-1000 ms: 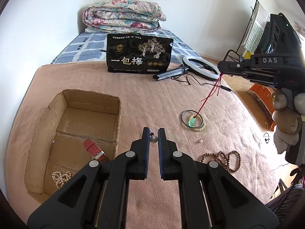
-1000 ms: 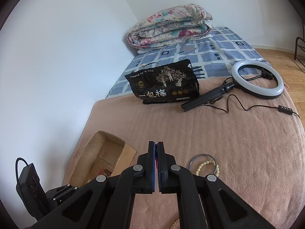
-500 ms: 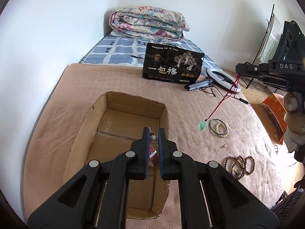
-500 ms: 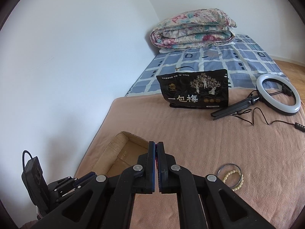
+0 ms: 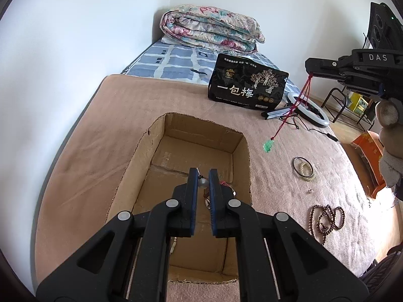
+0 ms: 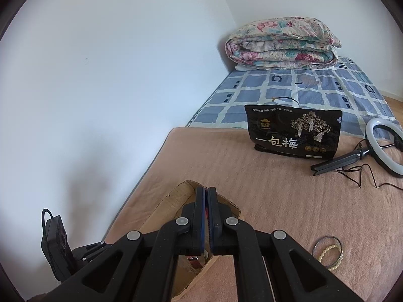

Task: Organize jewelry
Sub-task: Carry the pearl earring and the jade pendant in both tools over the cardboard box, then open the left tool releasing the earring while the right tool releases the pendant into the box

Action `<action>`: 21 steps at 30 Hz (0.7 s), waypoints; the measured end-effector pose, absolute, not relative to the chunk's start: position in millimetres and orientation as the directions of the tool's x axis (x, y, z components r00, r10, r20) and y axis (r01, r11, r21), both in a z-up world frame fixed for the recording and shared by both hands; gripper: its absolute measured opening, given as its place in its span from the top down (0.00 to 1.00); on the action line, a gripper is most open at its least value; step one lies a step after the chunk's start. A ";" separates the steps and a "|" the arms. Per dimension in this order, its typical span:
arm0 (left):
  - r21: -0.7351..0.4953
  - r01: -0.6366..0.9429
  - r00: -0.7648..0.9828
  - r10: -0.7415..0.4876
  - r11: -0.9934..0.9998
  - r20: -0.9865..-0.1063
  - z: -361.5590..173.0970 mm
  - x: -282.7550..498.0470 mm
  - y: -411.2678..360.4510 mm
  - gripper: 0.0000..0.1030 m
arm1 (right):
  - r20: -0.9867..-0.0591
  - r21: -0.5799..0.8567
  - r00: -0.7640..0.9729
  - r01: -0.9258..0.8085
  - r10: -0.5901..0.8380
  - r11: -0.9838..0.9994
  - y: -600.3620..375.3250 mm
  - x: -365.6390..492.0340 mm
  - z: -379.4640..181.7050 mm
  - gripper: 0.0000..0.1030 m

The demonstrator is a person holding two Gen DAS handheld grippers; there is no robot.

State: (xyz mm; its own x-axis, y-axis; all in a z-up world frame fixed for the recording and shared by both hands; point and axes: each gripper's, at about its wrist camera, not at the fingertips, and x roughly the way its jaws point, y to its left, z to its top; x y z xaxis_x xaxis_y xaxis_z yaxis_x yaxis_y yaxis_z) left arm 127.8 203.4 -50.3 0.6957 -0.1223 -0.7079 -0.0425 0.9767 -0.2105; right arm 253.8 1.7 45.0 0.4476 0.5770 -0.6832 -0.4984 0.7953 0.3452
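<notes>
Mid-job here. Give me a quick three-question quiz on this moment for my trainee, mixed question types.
1. True or false: the left gripper is shut on a small silver bead earring above the cardboard box.
2. What hangs from the right gripper in the left wrist view? A) wooden bead strand B) green pendant on a red cord C) watch
3. Fill in: the metal bangle and pale bead bracelet lie on the ____ blanket, outside the box.

Key: 1 true; 2 B, the green pendant; 3 pink.
</notes>
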 end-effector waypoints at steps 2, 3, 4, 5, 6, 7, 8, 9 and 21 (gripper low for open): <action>-0.210 -0.043 0.692 -0.123 0.977 -0.711 -53.1 127.6 204.4 0.94 | -0.686 0.343 0.443 -0.504 0.578 0.793 8.9 255.6 43.5 1.00; -0.211 -0.043 0.689 -0.124 0.976 -0.714 -54.6 127.5 204.6 0.94 | -0.687 0.343 0.439 -0.506 0.579 0.791 12.1 256.9 42.4 1.00; -0.212 -0.043 0.686 -0.125 0.976 -0.716 -56.1 127.5 204.6 0.94 | -0.689 0.344 0.434 -0.509 0.581 0.789 15.1 258.3 40.8 1.00; -0.211 -0.042 0.684 -0.126 0.977 -0.719 -57.7 127.5 204.2 0.94 | -0.691 0.346 0.429 -0.511 0.582 0.787 18.2 259.7 38.5 1.00; -0.211 -0.042 0.681 -0.127 0.977 -0.721 -59.1 127.6 204.0 0.94 | -0.694 0.347 0.425 -0.510 0.581 0.787 20.8 260.6 36.6 1.00; -0.211 -0.041 0.678 -0.128 0.977 -0.724 -60.8 127.6 202.9 0.94 | -0.696 0.348 0.421 -0.510 0.581 0.787 23.3 262.0 33.8 1.00; -0.211 -0.040 0.675 -0.129 0.977 -0.726 -62.4 127.7 202.4 0.94 | -0.699 0.350 0.416 -0.509 0.581 0.786 25.6 263.4 31.5 1.00; -0.210 -0.039 0.672 -0.130 0.977 -0.729 -64.1 128.0 201.7 0.94 | -0.702 0.352 0.412 -0.509 0.581 0.786 28.0 264.6 28.7 1.00; -0.193 -0.026 0.651 -0.130 0.981 -0.748 -78.0 132.8 195.7 0.94 | -0.756 0.301 0.387 -0.512 0.529 0.805 46.7 273.5 -7.6 1.00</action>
State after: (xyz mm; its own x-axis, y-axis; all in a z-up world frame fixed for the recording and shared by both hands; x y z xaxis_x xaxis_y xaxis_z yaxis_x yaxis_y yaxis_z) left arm 132.8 195.7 -78.0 0.6506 -0.1300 -0.7482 -0.0258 0.9809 -0.1929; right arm 273.5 46.7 -7.6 0.3868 0.5286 -0.7556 -0.5116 0.8048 0.3010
